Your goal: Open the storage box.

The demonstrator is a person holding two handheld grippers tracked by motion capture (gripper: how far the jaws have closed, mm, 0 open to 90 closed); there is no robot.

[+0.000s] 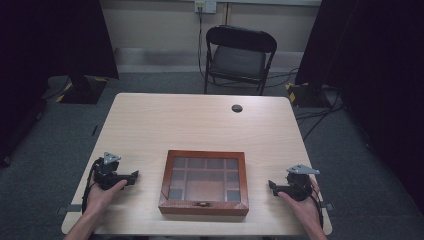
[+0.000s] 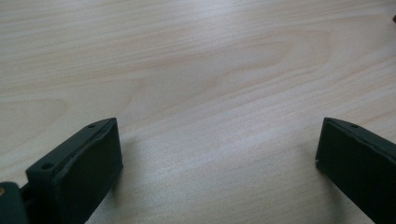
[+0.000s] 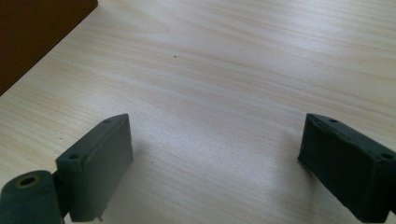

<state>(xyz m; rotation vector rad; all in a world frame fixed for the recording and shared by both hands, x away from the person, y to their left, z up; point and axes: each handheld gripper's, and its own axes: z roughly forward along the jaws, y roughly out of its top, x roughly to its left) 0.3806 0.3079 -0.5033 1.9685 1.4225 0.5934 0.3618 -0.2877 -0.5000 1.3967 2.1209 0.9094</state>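
box (image 1: 204, 183) lying lid-shut on worktop (image 1: 150, 125), compartments looking empty | my left gripper (image 1: 134, 176) and right gripper (image 1: 271, 185) flanking it, both jaws gaping, gripping nothing

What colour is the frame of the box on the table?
Reddish-brown wood, around a glass-panelled lid; the box shows best in the high view.

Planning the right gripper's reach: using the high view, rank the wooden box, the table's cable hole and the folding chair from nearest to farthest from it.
From the right gripper:
1. Wooden box, just to its left.
2. Cable hole, at the table's far edge.
3. Folding chair, beyond the table.
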